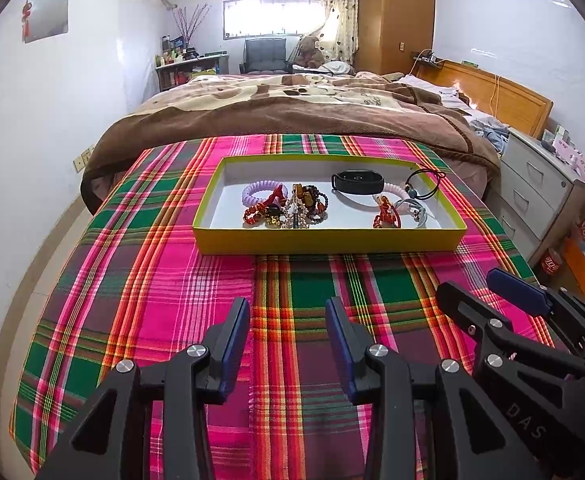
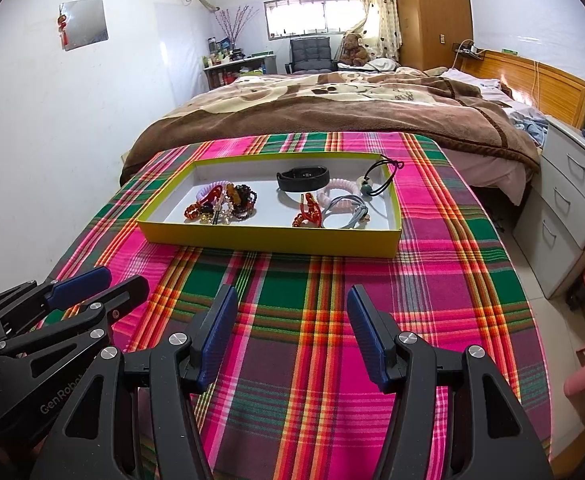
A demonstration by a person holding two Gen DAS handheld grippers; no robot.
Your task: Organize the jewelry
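Both the left gripper (image 1: 288, 312) and right gripper (image 2: 292, 300) hang wide and empty, low in the frame. The jewelry (image 1: 288, 204) lies in the yellow tray (image 1: 328, 238) mid-frame: sorted or still waiting, I cannot tell.

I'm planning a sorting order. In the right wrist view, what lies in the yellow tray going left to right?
Tangled heap of red, amber and dark bead bracelets → black fitness band → grey hair ties → black cord with a green bead hanging over the shallow yellow tray rim.

Matt woven plaid cloth (image 1: 172, 280), smooth yellow cardboard tray (image 1: 328, 238), glossy beads (image 1: 316, 200), fuzzy blanket (image 1: 292, 116).
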